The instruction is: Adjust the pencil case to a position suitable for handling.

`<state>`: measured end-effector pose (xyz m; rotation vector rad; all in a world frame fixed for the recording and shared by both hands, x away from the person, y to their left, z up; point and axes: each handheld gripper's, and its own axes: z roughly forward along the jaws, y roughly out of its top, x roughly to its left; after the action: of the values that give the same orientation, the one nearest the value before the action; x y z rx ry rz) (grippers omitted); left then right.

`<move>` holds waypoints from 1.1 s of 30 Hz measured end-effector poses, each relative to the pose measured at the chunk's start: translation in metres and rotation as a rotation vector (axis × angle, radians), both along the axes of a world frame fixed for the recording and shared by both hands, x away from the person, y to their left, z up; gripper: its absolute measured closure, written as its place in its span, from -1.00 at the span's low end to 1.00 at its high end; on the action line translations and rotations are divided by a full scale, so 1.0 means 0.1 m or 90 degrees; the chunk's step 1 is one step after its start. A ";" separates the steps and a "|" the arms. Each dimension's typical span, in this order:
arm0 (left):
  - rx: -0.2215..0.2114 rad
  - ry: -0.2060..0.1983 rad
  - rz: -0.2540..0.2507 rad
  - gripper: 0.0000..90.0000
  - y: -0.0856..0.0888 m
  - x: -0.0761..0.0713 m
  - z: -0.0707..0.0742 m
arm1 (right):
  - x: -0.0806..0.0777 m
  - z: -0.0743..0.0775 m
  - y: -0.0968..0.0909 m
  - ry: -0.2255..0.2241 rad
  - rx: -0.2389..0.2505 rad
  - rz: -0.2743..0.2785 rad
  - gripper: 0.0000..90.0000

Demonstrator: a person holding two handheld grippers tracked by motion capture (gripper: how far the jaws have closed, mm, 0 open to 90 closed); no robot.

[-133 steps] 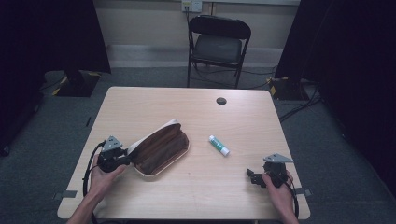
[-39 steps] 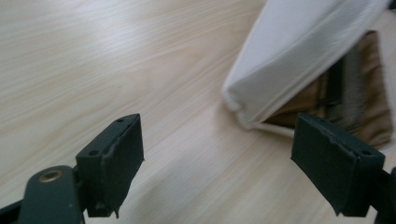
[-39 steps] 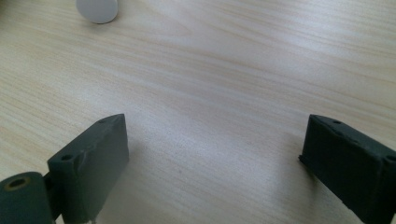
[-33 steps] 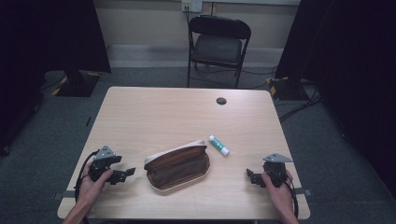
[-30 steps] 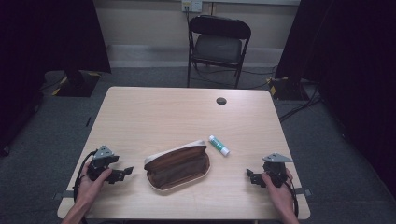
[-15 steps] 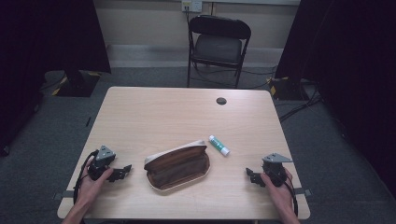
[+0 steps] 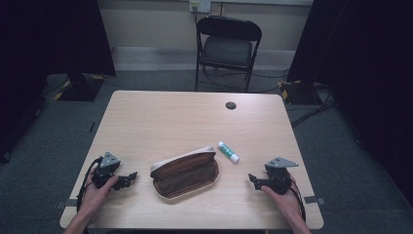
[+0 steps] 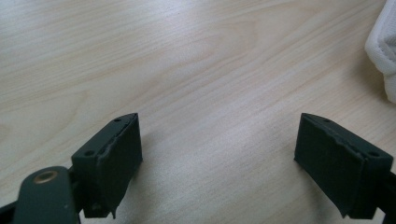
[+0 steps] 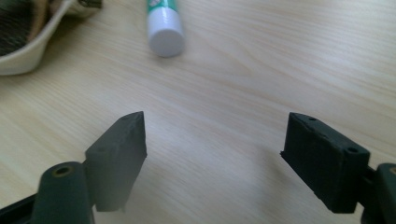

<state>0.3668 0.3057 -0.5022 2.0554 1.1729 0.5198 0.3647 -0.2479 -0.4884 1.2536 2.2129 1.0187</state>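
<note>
The open brown fabric pencil pouch with a cream rim is lying between both grippers, near the green-and-white glue stick, whose round white cap is facing the right gripper. That gripper's 2 jaws have just been closing on nothing; the left gripper is gaping empty beside the pouch's cream edge.

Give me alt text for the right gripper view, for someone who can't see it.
The right gripper hovers with open, empty jaws over a pale wooden table. Ahead lies a glue stick with a white cap, and the rim of an open pouch shows at top left.
</note>
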 end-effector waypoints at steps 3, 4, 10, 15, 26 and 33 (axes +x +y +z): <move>0.000 0.000 0.000 -0.68 0.00 0.00 0.00 | 0.00 0.05 0.06 0.014 0.008 0.029 -0.43; 0.000 0.000 0.001 -0.68 0.00 0.00 0.00 | -0.01 0.08 0.08 0.013 0.011 0.045 -0.40; 0.000 0.000 0.002 -0.68 0.00 0.00 0.00 | 0.05 0.18 0.20 0.027 0.020 0.077 -0.23; 0.000 0.000 0.003 -0.68 0.00 0.00 0.00 | 0.14 0.31 0.28 0.020 0.042 0.091 -0.09; 0.000 0.000 0.003 -0.68 0.00 0.00 0.00 | 0.50 0.27 0.54 0.023 0.020 0.104 0.02; 0.000 0.001 0.004 -0.68 0.00 0.00 0.00 | 0.74 0.19 0.64 0.013 0.005 0.097 0.09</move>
<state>0.3663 0.3054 -0.5022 2.0537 1.1794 0.5221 0.4387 -0.1837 -0.4699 1.1173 2.3511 1.0757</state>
